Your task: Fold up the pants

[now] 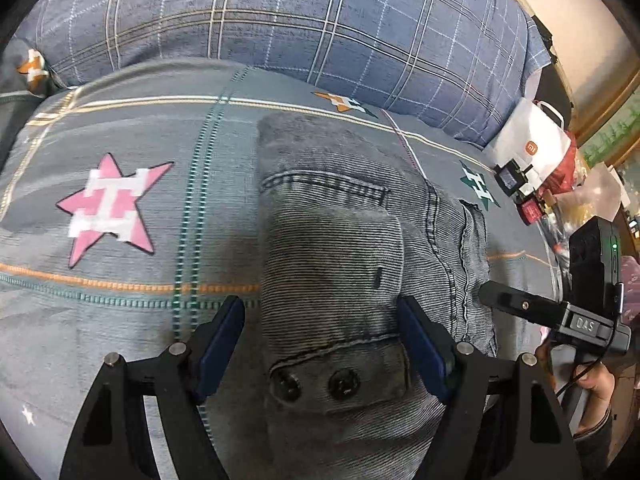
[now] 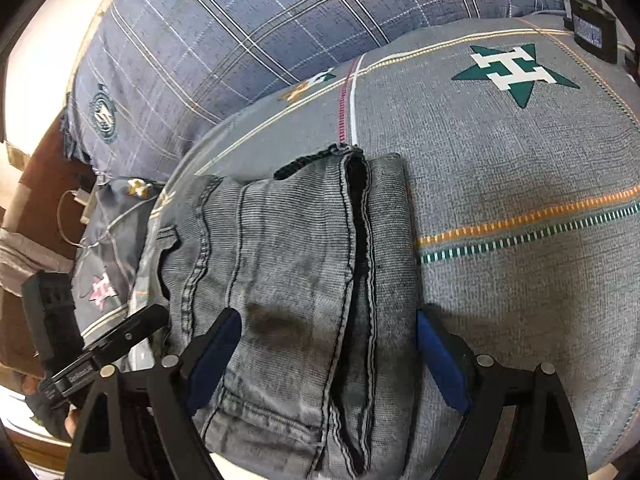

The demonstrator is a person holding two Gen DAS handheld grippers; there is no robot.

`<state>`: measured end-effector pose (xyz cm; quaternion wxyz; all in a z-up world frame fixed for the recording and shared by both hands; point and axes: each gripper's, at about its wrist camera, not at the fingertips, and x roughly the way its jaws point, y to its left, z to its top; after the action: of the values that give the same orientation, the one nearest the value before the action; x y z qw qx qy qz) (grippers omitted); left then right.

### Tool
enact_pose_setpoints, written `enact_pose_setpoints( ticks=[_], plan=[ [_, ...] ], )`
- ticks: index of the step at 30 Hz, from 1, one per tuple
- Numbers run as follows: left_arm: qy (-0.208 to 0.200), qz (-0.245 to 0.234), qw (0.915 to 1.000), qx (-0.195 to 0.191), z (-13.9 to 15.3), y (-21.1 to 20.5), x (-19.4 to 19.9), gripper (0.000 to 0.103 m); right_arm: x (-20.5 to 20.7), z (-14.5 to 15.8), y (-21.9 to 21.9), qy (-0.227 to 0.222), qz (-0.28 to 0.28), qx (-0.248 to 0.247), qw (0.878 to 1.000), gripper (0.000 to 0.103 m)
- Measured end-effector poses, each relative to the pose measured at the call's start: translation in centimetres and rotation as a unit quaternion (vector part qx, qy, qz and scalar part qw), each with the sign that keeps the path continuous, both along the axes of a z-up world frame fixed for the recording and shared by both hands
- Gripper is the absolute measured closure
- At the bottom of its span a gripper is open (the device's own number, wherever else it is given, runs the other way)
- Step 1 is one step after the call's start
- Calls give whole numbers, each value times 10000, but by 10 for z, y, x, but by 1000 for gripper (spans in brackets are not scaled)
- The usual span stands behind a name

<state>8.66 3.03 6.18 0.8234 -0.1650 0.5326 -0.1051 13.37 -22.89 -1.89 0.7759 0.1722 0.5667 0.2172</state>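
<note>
Grey denim pants (image 1: 344, 264) lie folded into a compact bundle on a grey patterned bedspread (image 1: 120, 280). In the left wrist view my left gripper (image 1: 322, 340) is open, its blue pads on either side of the waistband end with two dark buttons (image 1: 314, 384). In the right wrist view my right gripper (image 2: 326, 356) is open, straddling the other end of the pants (image 2: 288, 264), where the hem edges (image 2: 360, 240) lie stacked. The right gripper also shows in the left wrist view (image 1: 540, 308), and the left gripper in the right wrist view (image 2: 116, 340).
A blue plaid duvet (image 1: 300, 20) is piled behind the pants. A white paper bag (image 1: 532, 140), small boxes (image 1: 516, 184) and clutter sit at the bed's right edge. A dark device (image 2: 592, 32) lies at the far corner. The bed's edge lies to the left in the right wrist view.
</note>
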Motion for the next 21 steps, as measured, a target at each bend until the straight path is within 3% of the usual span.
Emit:
enact_pose_setpoints(
  ticks=[1, 2, 5, 6, 8, 10, 14, 21],
  plan=[
    [-14, 8, 10000, 41, -1, -1, 0, 26, -1, 2, 2, -19, 44, 18, 10000, 14],
    [-50, -27, 10000, 58, -1, -4, 0, 40, -1, 3, 6, -24, 96, -1, 10000, 14],
    [-77, -46, 9994, 347, -2, -15, 0, 56, -2, 3, 16, -68, 241, -401, 9989, 28],
    [-103, -37, 9990, 434, -1, -17, -1, 62, -3, 4, 18, -80, 243, -523, 9983, 36],
    [-143, 2, 9985, 525, 3, -20, -3, 69, -3, 6, 17, -104, 221, -698, 9973, 64],
    [-240, -53, 9973, 697, 9, -24, -7, 74, -5, 8, 12, -121, 166, -721, 9972, 77],
    [-574, -222, 9922, 1083, 28, -33, -17, 78, -17, 21, 27, -450, 342, -1067, 9927, 84],
    [-1453, -127, 9804, 1328, 91, -22, -34, 78, -31, 76, 51, -1083, 509, -902, 9887, 88]
  ],
)
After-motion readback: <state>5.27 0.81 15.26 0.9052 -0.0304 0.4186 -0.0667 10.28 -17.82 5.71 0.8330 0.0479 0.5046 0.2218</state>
